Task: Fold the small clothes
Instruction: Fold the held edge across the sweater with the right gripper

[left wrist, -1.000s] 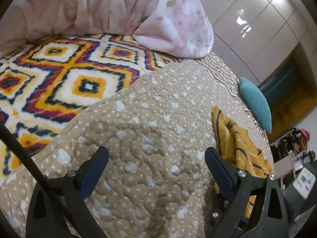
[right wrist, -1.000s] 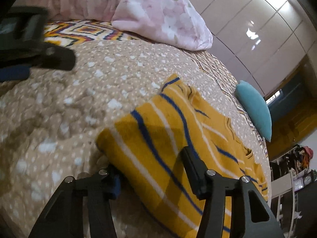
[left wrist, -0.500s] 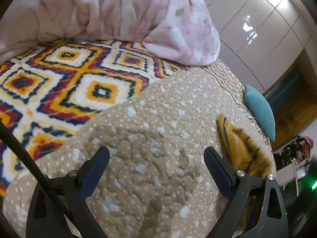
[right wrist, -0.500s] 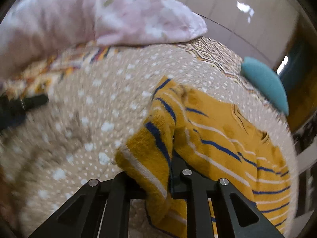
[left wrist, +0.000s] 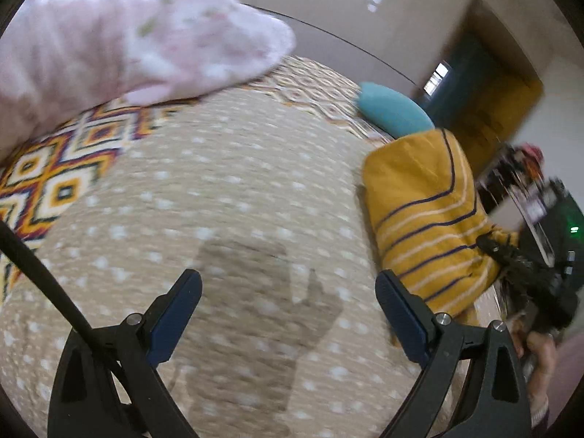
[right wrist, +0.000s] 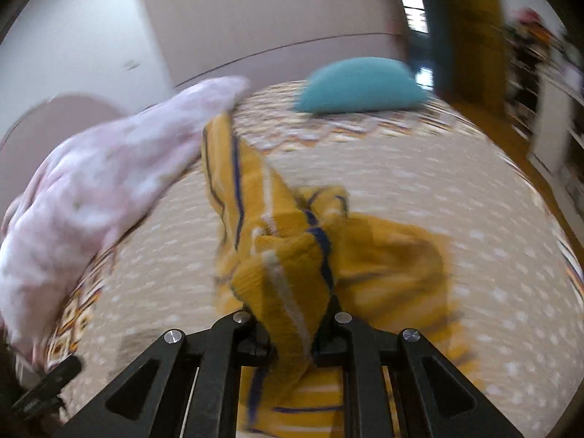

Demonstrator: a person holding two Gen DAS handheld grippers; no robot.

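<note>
Only the right-wrist view shows the right hand-held gripper (right wrist: 292, 323) clamping the yellow striped garment (right wrist: 288, 273); the empty, wide-open left hand-held gripper (left wrist: 288, 314) sees it lifted off the bed (left wrist: 219, 197) at 3 o'clock.

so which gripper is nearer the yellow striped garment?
Right. The right gripper is shut on a fold of the yellow striped garment, lifting it. The left gripper is open over the dotted bedspread, apart from the garment.
</note>
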